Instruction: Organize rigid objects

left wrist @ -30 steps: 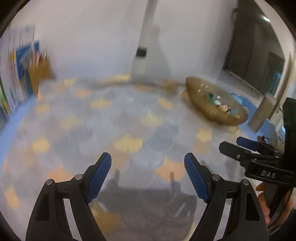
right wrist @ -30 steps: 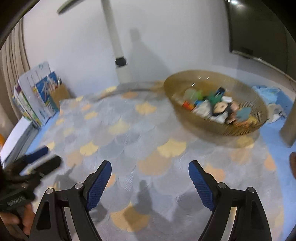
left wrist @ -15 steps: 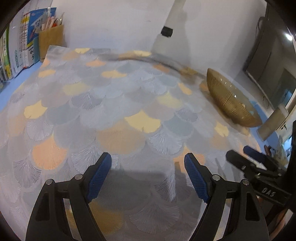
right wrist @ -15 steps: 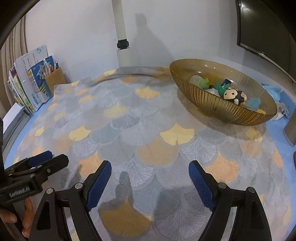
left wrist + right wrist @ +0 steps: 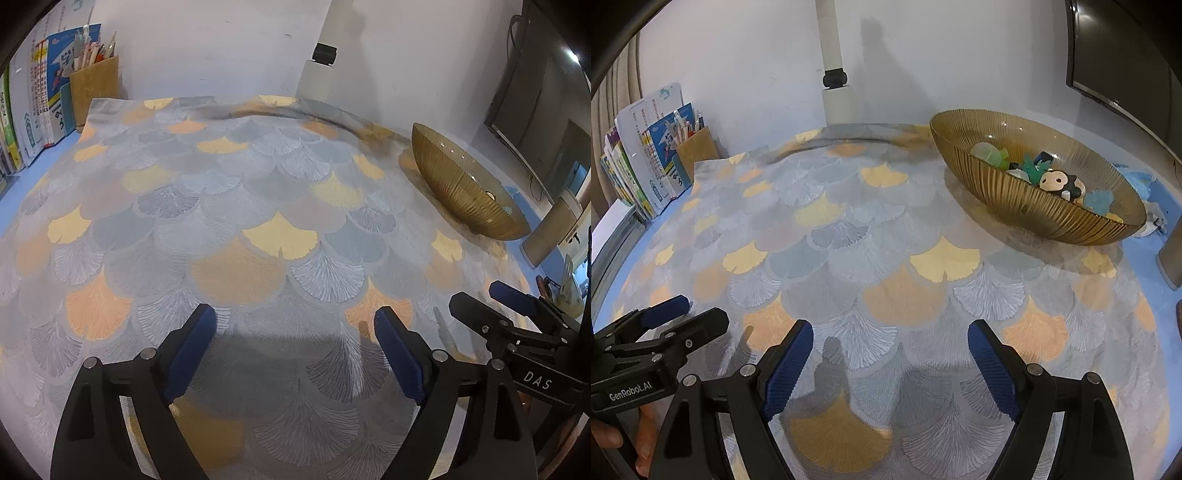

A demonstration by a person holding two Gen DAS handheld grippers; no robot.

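Bowl (image 5: pixel 1027 206) well beyond right claw (image 5: pixel 890 354)

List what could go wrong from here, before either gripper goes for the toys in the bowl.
1. The ribbed amber bowl looks like glass and lies shallow; a nudge on its rim could slide or tip it.
2. The small toys lie heaped, so open jaws may catch two.
3. The left gripper and right gripper hover close together and may collide.

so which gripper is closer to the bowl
Right. The right gripper hovers open over the cloth with the bowl ahead to its right. The left gripper, also open, sits further out on the side away from the bowl.
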